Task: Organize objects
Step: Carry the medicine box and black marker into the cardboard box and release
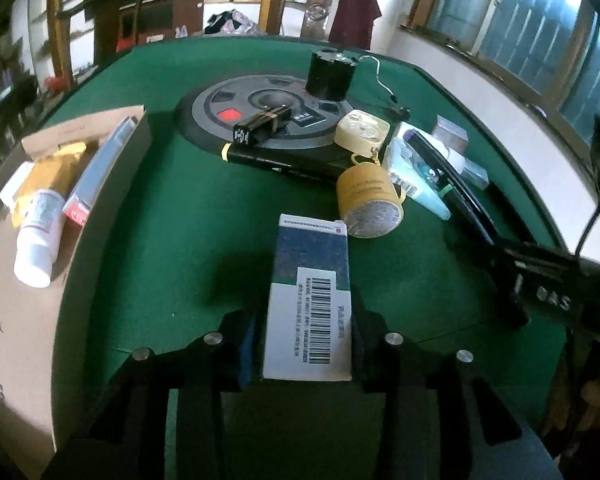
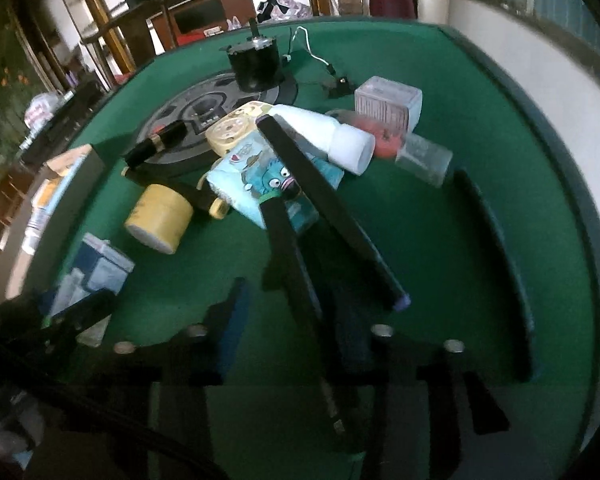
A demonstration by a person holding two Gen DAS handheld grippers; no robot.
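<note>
My left gripper [image 1: 305, 344] is shut on a blue and white medicine box [image 1: 312, 296] with a barcode, held just above the green table [image 1: 172, 208]. The same box shows in the right wrist view [image 2: 96, 276] at lower left. My right gripper [image 2: 290, 320] is open over the table, its fingers either side of a black stick [image 2: 296, 276] that lies between them untouched. A second black stick [image 2: 332, 208] crosses a light blue cartoon packet [image 2: 260, 184]. A yellow tape roll [image 2: 160, 218] lies beside them.
A cardboard box [image 1: 16, 320] at the left holds a white bottle [image 1: 38, 236], a yellow packet and a flat carton. A round grey disc [image 1: 260, 120] carries a black cylinder [image 1: 331, 74] and a black bar. A white bottle [image 2: 328, 136] and clear boxes [image 2: 388, 104] lie behind.
</note>
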